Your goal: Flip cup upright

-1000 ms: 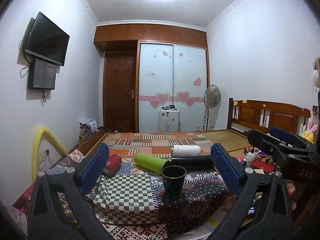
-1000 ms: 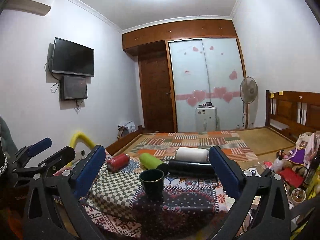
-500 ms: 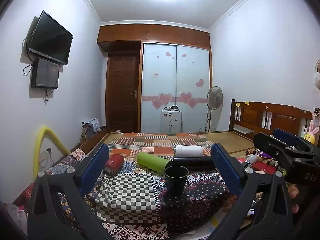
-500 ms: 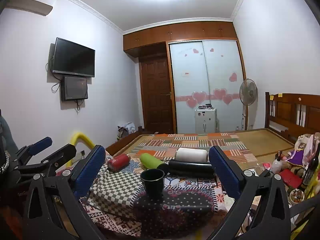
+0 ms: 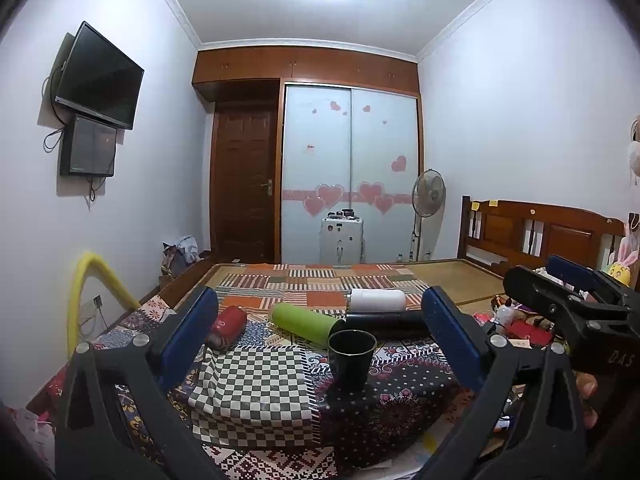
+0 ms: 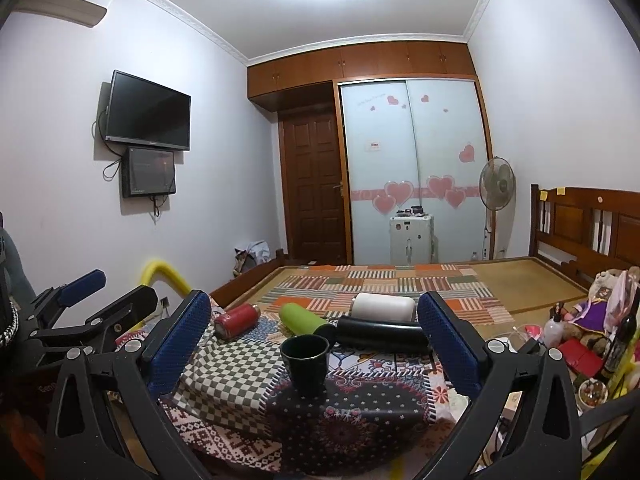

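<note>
Little displacement since the earlier frames was recorded: the dark cup point(image 5: 352, 360) was found mouth-up on the patterned cloth point(image 5: 256, 384), axis vertical, ahead of the left gripper point(image 5: 320, 340) and right gripper point(image 6: 314, 340), both spread empty, neither observably nearer.

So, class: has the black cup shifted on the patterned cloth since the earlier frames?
No. The black cup stands upright in the same place, just in front of the black bottle and beside the green bottle.

Two low forward views, shared cup point(image 5: 352, 358)
</note>
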`<state>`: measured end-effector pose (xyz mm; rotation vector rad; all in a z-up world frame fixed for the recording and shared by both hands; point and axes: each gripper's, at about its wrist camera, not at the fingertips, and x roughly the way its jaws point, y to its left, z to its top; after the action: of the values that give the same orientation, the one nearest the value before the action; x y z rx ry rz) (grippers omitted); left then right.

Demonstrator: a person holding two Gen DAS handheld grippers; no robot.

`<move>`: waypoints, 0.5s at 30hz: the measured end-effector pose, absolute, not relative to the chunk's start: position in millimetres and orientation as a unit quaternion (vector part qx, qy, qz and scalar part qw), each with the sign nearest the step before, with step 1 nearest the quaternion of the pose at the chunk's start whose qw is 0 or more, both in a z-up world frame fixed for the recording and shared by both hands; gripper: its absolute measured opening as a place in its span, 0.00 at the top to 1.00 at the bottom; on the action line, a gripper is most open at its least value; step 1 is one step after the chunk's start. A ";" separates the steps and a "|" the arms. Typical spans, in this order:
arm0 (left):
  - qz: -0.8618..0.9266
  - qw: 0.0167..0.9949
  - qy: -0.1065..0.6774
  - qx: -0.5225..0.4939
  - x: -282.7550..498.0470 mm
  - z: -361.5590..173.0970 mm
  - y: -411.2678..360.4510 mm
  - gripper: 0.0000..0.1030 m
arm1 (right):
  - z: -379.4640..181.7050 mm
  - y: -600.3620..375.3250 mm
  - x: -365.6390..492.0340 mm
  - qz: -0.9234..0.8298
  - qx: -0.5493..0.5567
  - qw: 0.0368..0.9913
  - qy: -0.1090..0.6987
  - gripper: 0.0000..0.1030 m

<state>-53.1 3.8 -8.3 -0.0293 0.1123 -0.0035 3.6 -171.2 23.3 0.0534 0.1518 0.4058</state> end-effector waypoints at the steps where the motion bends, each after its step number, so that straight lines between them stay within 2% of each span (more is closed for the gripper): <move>1: -0.002 0.998 0.056 -0.014 -52.9 -8.3 3.4 0.00 | 23.3 -171.3 3.5 0.201 0.026 0.976 0.076 0.00; 15: -0.006 0.998 0.057 -0.019 -51.5 -6.8 5.2 0.00 | 22.9 -172.4 4.4 0.197 0.026 0.977 0.079 0.00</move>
<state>-51.5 5.2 -6.8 -0.0373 0.1149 -0.0118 4.4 -172.4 22.9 0.0523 0.1592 0.3976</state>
